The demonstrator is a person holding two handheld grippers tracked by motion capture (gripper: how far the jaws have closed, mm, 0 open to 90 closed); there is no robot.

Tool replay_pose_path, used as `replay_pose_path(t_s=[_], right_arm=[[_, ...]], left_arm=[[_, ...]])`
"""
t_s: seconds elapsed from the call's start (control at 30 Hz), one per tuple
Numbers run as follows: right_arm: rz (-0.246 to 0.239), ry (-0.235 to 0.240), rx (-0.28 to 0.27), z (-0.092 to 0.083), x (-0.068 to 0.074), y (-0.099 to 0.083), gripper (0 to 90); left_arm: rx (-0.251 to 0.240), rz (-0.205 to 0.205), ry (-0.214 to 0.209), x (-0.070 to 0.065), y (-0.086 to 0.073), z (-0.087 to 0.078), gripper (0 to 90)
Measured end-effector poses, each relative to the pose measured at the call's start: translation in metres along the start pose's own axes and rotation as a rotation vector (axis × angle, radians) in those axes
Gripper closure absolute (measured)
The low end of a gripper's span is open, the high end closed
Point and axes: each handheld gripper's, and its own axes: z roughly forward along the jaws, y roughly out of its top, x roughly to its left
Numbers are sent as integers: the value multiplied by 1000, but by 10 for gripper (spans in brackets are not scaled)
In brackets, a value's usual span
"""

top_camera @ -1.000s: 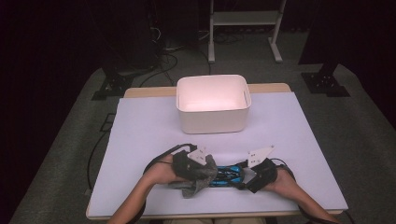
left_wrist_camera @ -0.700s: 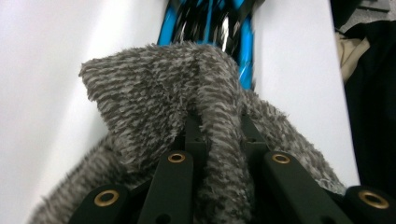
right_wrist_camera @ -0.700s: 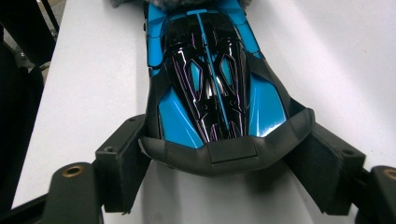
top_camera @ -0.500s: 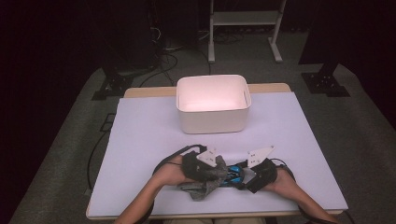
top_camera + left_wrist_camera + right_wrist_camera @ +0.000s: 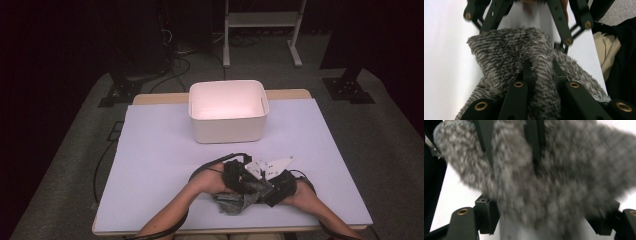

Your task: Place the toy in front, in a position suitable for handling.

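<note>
A grey fuzzy cloth (image 5: 234, 203) lies bunched near the table's front edge, between two hands held close together. My left gripper (image 5: 241, 178) is shut on it; in the left gripper view its jaws (image 5: 541, 66) pinch a fold of the striped pile (image 5: 506, 47). My right gripper (image 5: 278, 188) faces it from the right with jaws spread wide. In the right gripper view the cloth (image 5: 554, 177) fills the gap between those open jaws (image 5: 545, 217), and the left gripper's fingers (image 5: 482, 137) clamp its far end.
A white rectangular bin (image 5: 227, 131) stands behind the hands, at the middle of the pale lilac table cover (image 5: 155, 160). Cables trail from both grippers. Dark floor, stand legs and cords surround the table.
The left hand has slid to the right with the cloth, closing the gap to the right gripper. The right hand has stayed put.
</note>
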Motion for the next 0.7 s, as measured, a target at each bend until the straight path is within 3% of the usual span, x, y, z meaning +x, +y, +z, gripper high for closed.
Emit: replay_pose_path(t_s=[0.13,0.3,0.5,0.7], right_arm=[[-6,1,-2,0,-1,0,235],[1,4,0,0,-1,0,235],[2,3,0,0,-1,0,235],[-1,2,0,0,-1,0,234]], left_arm=[[6,8,-14,5,8,5,791],[-15,-9,-10,11,6,4,792],[0,-37,28,17,-6,-6,792],[-6,-103,66,25,-28,-19,791]])
